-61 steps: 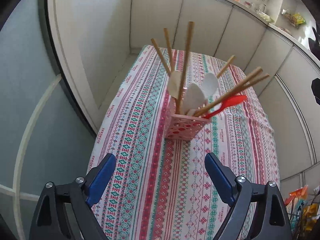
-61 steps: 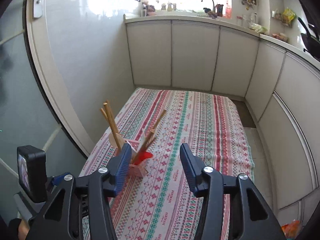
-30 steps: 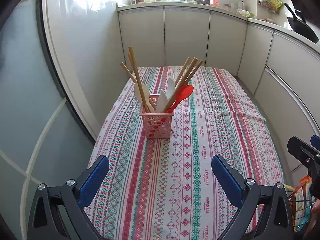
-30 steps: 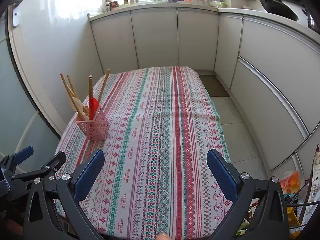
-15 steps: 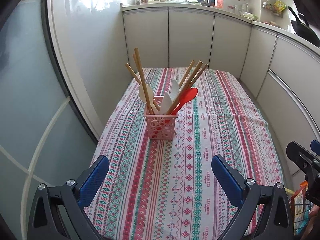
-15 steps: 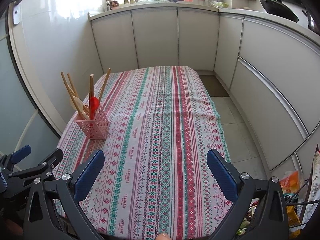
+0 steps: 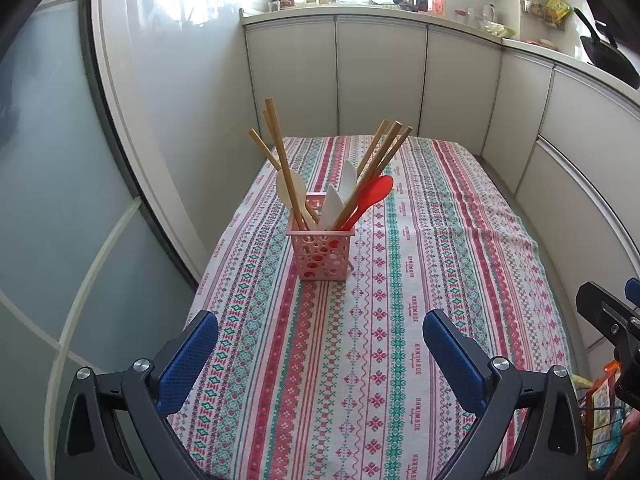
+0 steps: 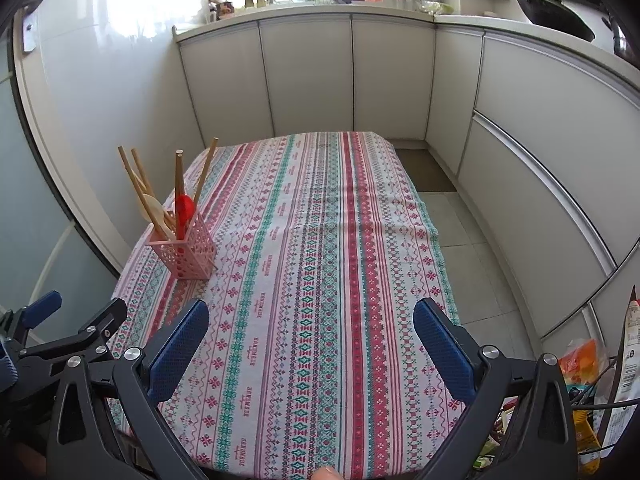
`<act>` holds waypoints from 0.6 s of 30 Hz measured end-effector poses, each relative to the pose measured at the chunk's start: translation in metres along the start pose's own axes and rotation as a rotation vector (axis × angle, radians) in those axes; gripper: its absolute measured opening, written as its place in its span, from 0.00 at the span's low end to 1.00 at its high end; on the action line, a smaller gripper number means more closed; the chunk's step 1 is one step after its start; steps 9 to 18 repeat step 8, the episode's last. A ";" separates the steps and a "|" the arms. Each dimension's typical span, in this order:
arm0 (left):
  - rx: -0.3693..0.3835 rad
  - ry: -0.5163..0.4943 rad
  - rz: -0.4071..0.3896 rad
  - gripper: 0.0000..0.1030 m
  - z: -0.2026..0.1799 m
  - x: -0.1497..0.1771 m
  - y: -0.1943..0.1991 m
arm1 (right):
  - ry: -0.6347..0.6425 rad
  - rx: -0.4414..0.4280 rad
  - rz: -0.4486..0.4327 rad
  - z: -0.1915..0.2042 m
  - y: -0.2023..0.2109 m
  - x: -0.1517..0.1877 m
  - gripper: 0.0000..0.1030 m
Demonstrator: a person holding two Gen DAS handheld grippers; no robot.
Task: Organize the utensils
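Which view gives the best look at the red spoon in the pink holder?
The left wrist view: the red spoon shows bowl and handle, leaning right. In the right wrist view it sits farther off, edge-on, partly behind a chopstick.

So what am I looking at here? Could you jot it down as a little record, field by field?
Setting: kitchen with pale cabinets
Surface: table under a striped patterned cloth
Holder: pink perforated basket, upright on the cloth
Contents: wooden chopsticks, pale spoons, one red spoon, all standing in the basket
Left gripper: open, empty, at the table's near edge
Right gripper: open, empty, also clear of the basket
Loose utensils on the cloth: none visible
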State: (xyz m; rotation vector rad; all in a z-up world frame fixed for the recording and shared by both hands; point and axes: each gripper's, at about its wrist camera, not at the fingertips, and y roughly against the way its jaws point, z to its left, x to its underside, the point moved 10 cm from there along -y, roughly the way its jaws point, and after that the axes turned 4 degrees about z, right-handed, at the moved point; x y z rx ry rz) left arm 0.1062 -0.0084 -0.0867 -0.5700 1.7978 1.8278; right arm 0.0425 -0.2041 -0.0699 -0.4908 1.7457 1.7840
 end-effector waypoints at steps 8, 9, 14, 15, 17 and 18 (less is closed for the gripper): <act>-0.005 -0.007 0.008 1.00 0.002 0.001 -0.002 | 0.008 0.007 0.013 0.003 -0.003 0.001 1.00; -0.005 -0.007 0.008 1.00 0.002 0.001 -0.002 | 0.008 0.007 0.013 0.003 -0.003 0.001 1.00; -0.005 -0.007 0.008 1.00 0.002 0.001 -0.002 | 0.008 0.007 0.013 0.003 -0.003 0.001 1.00; -0.005 -0.007 0.008 1.00 0.002 0.001 -0.002 | 0.008 0.007 0.013 0.003 -0.003 0.001 1.00; -0.005 -0.007 0.008 1.00 0.002 0.001 -0.002 | 0.008 0.007 0.013 0.003 -0.003 0.001 1.00; -0.005 -0.007 0.008 1.00 0.002 0.001 -0.002 | 0.008 0.007 0.013 0.003 -0.003 0.001 1.00</act>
